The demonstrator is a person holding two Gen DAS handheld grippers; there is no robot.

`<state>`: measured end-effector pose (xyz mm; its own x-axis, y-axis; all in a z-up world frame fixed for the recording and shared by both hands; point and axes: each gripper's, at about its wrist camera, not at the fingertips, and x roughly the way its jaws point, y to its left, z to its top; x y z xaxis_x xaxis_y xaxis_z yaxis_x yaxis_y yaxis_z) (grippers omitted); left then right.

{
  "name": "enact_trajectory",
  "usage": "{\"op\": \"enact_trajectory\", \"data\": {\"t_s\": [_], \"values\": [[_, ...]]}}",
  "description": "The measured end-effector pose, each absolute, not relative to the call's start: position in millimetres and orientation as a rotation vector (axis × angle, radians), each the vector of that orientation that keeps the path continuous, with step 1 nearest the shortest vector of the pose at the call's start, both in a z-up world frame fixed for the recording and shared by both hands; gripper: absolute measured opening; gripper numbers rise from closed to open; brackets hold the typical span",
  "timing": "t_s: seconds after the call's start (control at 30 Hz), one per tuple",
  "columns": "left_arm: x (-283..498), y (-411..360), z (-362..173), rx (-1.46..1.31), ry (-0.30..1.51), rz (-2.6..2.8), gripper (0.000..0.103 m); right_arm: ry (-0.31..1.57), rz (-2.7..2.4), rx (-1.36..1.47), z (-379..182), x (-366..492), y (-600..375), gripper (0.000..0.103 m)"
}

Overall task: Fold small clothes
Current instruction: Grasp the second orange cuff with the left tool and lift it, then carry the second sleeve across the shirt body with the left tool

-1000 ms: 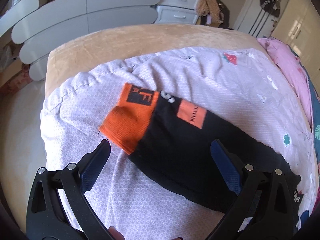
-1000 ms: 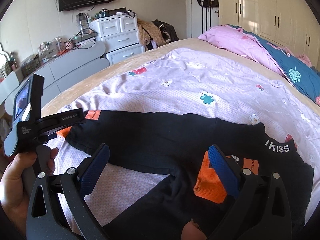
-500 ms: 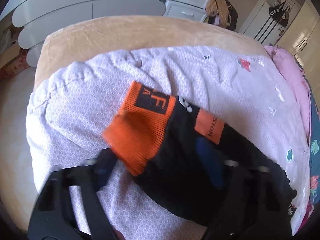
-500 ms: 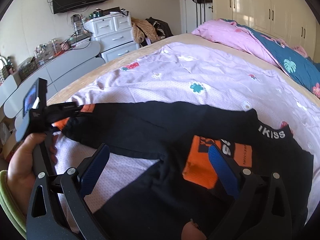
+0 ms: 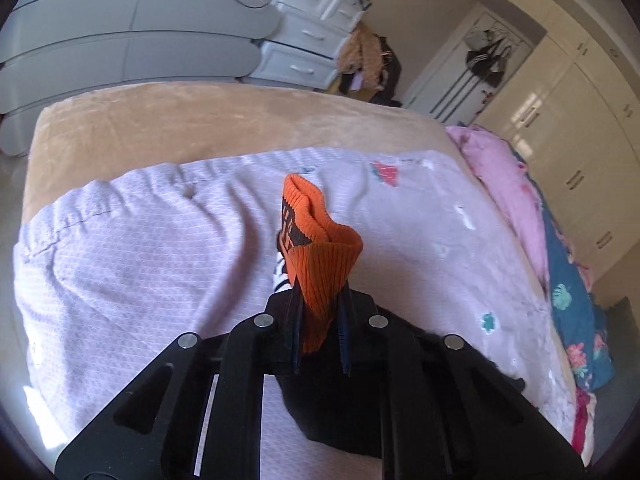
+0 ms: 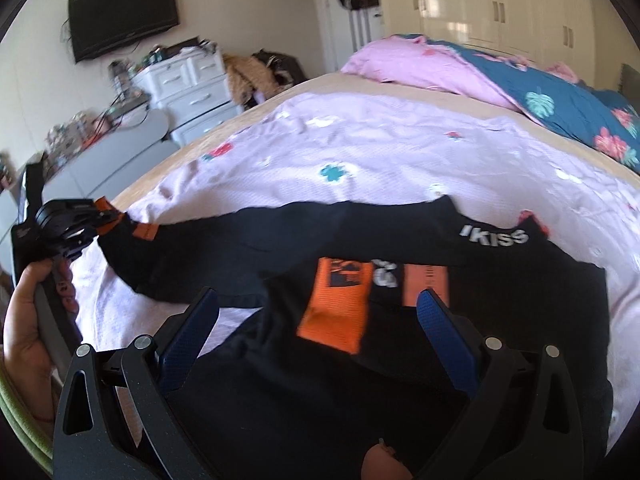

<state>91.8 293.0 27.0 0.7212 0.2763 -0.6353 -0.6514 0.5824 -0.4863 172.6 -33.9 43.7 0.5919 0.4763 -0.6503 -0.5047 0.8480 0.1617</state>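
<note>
Count, both wrist views. One black garment point(image 6: 400, 380), lower centre of the right wrist view. Orange cuffs on it: two, one cuff point(image 6: 334, 312) folded onto the body at frame centre, the other cuff point(image 5: 320, 256) at centre of the left wrist view. Orange patches: two in the right wrist view. Hand-held grippers: two, mine: left hand-held gripper point(image 5: 320, 320), right hand-held gripper point(image 6: 320, 320). One bed point(image 5: 160, 128). One lilac sheet point(image 6: 360, 148). One pink quilt point(image 6: 420, 68), upper right. One television point(image 6: 122, 14), upper left. One white drawer chest point(image 6: 188, 84).
</note>
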Motion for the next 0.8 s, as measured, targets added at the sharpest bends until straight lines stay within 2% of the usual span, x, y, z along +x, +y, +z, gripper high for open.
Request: {"op": "enact_trajectory", "data": {"t_s": [0.47,0.8], "values": [[116,223,80,-0.662,0.441,0.294,0.006,0.732,0.420,0.096,62,179,-125,0.098],[126,169,99,-0.636,0.417,0.074,0.006,0.749,0.341,0.157,53,174,-173,0.098]]}}
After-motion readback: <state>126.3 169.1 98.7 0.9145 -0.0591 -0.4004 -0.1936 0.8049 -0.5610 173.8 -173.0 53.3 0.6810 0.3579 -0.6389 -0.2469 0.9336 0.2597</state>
